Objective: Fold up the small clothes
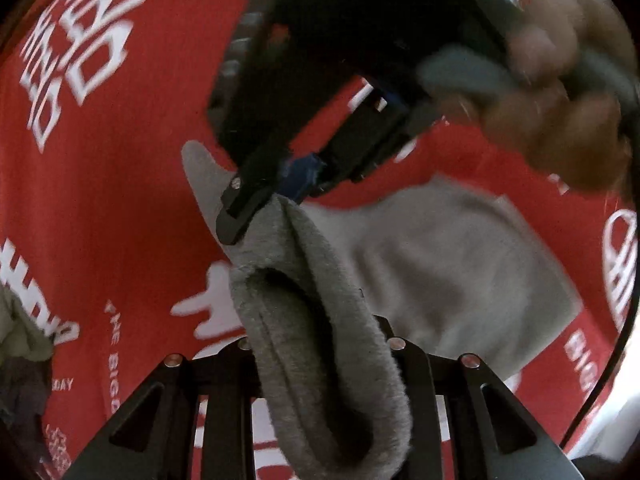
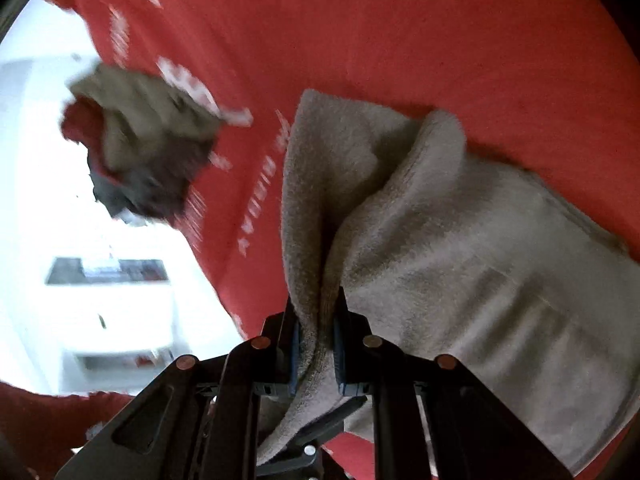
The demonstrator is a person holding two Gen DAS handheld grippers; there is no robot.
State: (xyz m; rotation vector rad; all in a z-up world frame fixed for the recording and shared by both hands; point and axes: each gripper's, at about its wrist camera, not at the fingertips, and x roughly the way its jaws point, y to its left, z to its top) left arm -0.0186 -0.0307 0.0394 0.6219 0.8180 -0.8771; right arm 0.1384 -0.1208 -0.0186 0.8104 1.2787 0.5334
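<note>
We are mid-fold: both the left gripper (image 1: 320, 364) and right gripper (image 2: 316, 344) are clamped on the grey sock (image 2: 440, 240), lifted over the red cloth (image 2: 400, 40); next, laying it flat needs care.

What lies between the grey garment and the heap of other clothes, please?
Only bare red printed cloth, in the right wrist view, separates the grey garment from the heap.

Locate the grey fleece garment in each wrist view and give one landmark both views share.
Left wrist: grey fleece garment hangs centre-bottom, running up to the right hand-held gripper.
Right wrist: it fills centre to lower right, pinched in the right hand-held gripper.
Shared landmark: the red printed cloth beneath.
</note>
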